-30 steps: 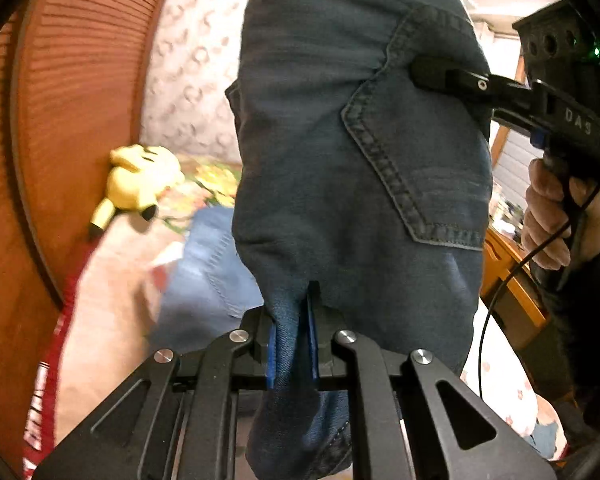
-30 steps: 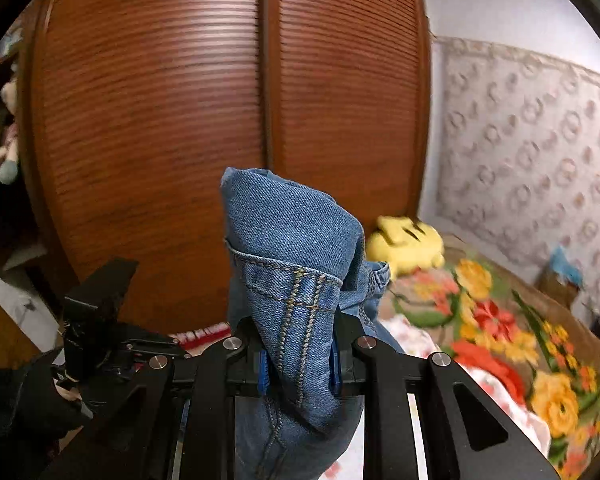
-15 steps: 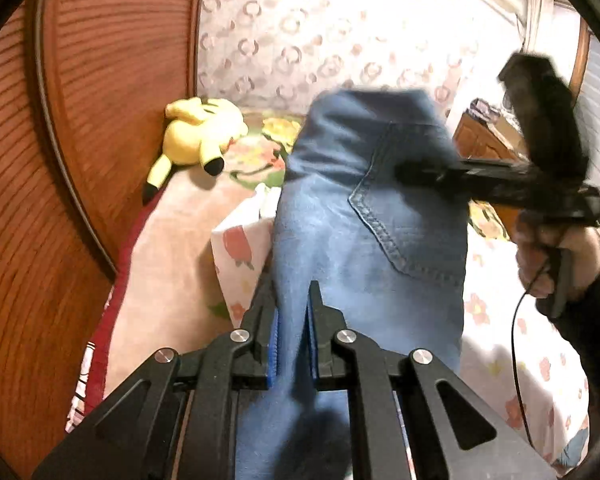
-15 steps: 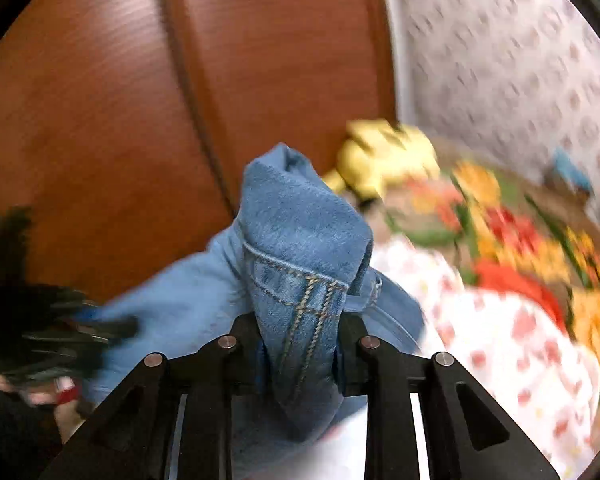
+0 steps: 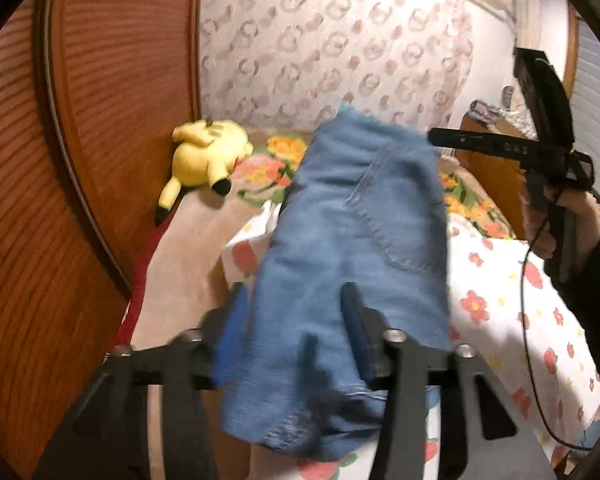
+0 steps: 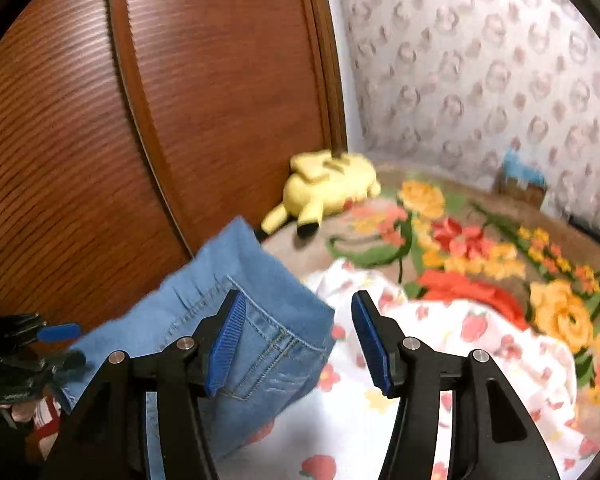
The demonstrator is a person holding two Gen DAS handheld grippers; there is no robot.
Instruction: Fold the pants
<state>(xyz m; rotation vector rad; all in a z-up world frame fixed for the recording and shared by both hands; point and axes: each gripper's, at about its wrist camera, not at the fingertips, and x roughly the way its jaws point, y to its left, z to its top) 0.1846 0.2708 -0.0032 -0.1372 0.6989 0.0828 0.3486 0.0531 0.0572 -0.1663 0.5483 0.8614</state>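
The blue jeans [image 5: 352,248] lie folded in a bundle on the white flowered sheet [image 5: 500,292], back pocket up. My left gripper [image 5: 294,308] is at their near end. Its jaws are opening, and loose denim lies between the blue pads [image 5: 236,320] without being pinched. In the right wrist view the jeans [image 6: 260,304] lie at the lower left. My right gripper [image 6: 298,320] is opening too, and only the waistband corner reaches into its gap. Each view shows the other gripper: the right gripper [image 5: 440,138] at the far edge, the left gripper [image 6: 66,345] at the left edge.
A slatted wooden wardrobe [image 6: 180,120] runs close along the bed's left side. A yellow plush toy [image 5: 208,156] lies at its foot on a floral blanket [image 6: 480,248]. A wooden cabinet [image 5: 496,184] stands at the right, and a small blue-topped box [image 6: 522,180] by the wall.
Both grippers came down with the hanging jeans, which now rest on the bed. Both pairs of jaws, shut on the denim before, have spread apart and let it go.
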